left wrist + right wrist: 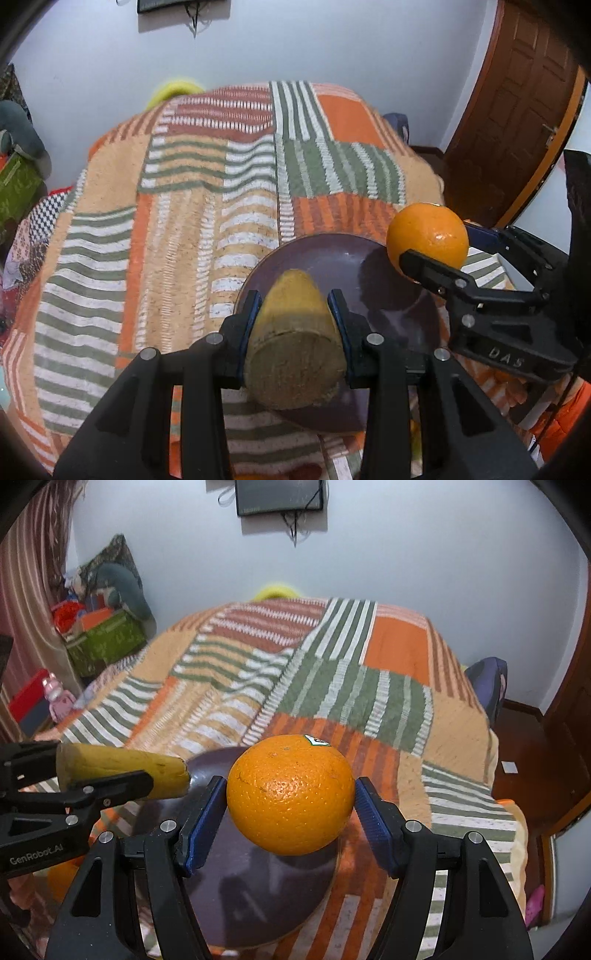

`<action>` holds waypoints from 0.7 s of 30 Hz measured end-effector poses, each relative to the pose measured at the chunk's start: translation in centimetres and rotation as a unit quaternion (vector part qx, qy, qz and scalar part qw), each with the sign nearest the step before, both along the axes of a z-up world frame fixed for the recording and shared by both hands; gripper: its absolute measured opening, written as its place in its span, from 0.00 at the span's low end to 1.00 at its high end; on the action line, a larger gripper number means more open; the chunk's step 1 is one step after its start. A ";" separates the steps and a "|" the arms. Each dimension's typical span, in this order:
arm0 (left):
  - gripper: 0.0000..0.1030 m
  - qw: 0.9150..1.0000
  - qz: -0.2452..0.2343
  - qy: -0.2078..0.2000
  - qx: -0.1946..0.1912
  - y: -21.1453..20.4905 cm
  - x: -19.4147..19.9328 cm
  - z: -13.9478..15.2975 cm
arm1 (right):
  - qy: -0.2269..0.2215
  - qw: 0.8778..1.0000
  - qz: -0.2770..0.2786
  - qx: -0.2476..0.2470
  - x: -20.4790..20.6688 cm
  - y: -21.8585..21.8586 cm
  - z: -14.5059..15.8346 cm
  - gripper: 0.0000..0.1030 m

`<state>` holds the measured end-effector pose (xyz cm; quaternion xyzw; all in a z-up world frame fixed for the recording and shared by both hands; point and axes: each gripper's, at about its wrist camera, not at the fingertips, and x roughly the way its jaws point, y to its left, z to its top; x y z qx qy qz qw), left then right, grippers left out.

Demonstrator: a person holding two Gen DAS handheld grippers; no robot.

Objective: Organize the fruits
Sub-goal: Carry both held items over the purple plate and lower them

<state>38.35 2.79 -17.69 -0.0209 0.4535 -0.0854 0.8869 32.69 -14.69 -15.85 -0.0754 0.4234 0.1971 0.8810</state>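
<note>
Orange pinched in our right gripper above the purple plate; our left gripper clamps a yellow banana piece just left of it

1. Setting: home bedroom.
2. Evidence: bed under a striped patchwork blanket; wall-mounted TV on white wall; panelled wooden door.
3. Corner clutter: green storage box, soft toys, curtain.
</note>
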 end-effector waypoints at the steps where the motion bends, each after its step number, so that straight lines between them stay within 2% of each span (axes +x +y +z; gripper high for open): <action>1: 0.35 1.000 0.000 0.008 0.001 0.0 0.5 -0.6 | 0.007 1.000 0.002 -0.003 0.2 0.1 -0.4 0.65; 4: 0.35 1.000 0.003 0.022 0.004 0.0 1.5 -1.8 | 0.030 1.000 0.005 -0.004 1.1 0.0 -1.5 0.65; 11: 0.35 0.999 -0.016 0.021 0.023 -0.7 1.5 -2.3 | 0.045 0.999 0.019 -0.021 1.6 0.3 -2.8 0.65; 14: 0.35 0.999 -0.025 0.037 0.026 -0.8 1.7 -2.9 | 0.052 0.998 0.027 -0.022 1.7 0.5 -3.1 0.65; 18: 0.35 0.995 -0.029 0.086 0.028 -0.8 2.1 -4.6 | 0.051 0.998 0.034 -0.030 1.6 0.6 -3.3 0.65; 21: 0.35 0.995 -0.031 0.092 0.032 -0.9 2.1 -4.7 | 0.058 0.997 0.037 -0.031 1.7 0.5 -3.4 0.65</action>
